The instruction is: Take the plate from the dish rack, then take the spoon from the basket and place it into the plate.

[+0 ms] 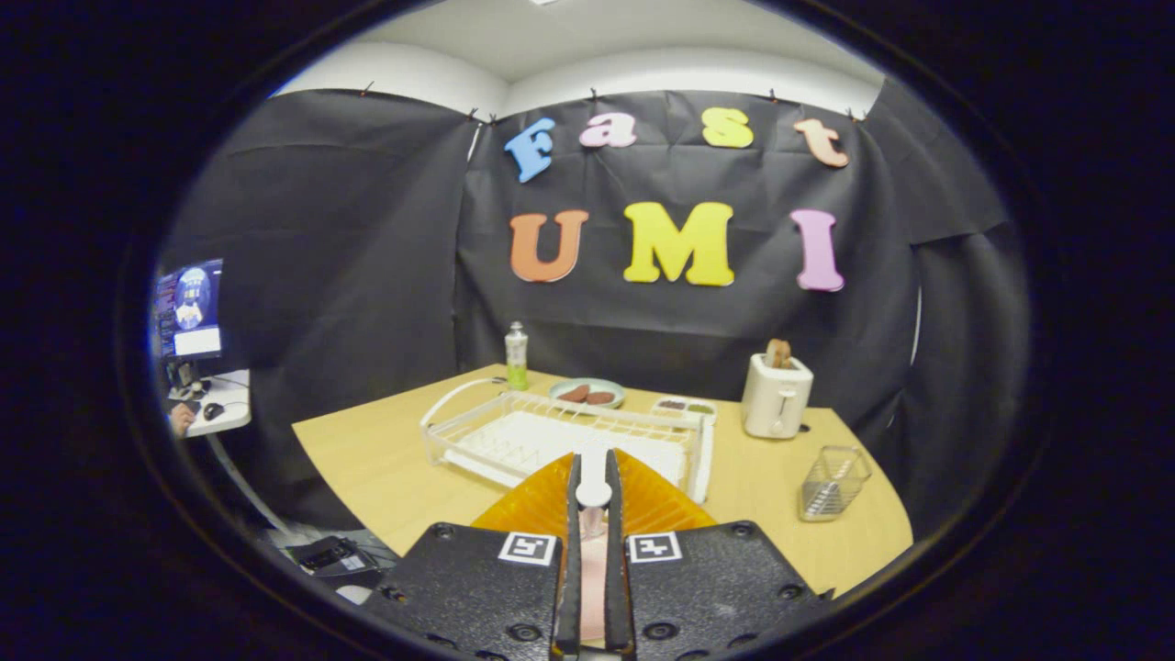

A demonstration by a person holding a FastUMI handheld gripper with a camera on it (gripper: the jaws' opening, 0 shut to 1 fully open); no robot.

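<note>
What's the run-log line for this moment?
gripper: shut on spoon | orange plate: just under fingers, before dish rack | basket: empty

The claw (593, 477) covers the middle of the orange plate (532, 503), and its fingers hide part of a white handle (593, 473) between them. The plate hides the near edge of the dish rack (514, 431). What lies in the wire basket (833, 482) at lower right is too small to tell.
</note>
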